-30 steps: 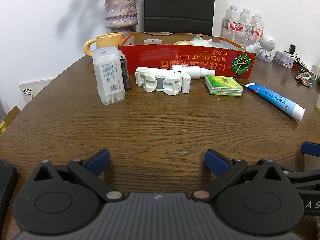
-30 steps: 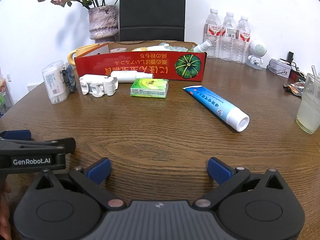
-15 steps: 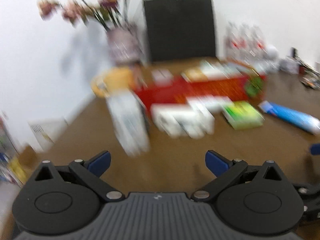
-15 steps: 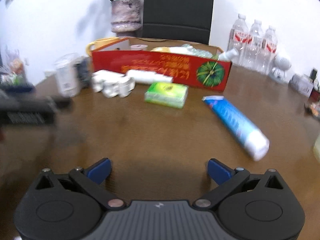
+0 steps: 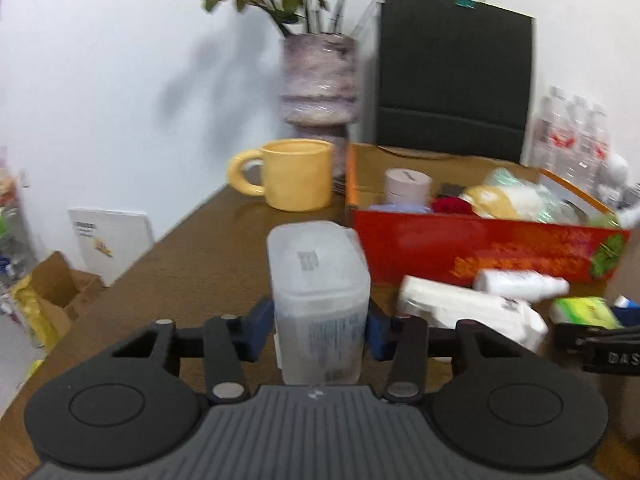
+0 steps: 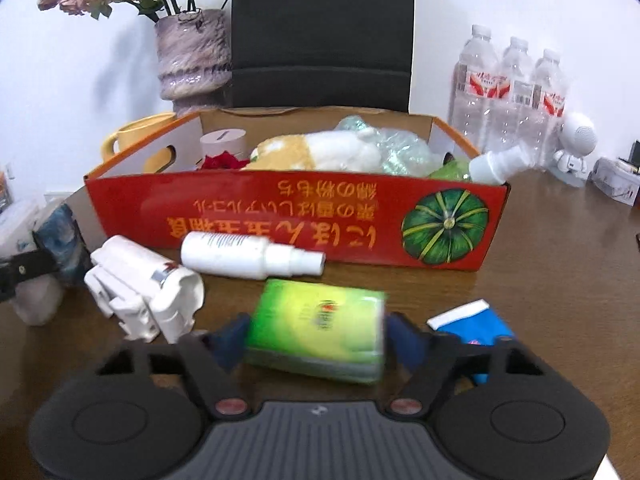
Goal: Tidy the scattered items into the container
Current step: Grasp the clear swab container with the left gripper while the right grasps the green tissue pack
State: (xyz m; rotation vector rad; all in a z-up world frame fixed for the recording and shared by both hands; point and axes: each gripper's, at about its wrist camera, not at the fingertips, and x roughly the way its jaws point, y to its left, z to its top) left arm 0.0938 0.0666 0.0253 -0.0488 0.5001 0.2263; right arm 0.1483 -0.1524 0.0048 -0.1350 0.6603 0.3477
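Left wrist view: left tongs [image 5: 320, 326] clenched on the upright clear plastic jar [image 5: 318, 300], pads against its two sides, presumably for carrying to the red box [image 5: 480, 248] just behind it. White folded gadget [image 5: 468, 312] lies in front of the box.

Right wrist view: right tongs [image 6: 316, 340] bracket the green tissue pack [image 6: 316, 330]; contact too blurred to tell. White spray bottle [image 6: 248, 256] lies against the box front; blue tube [image 6: 476, 326] beside the pack, all on the surface [image 6: 560, 280].
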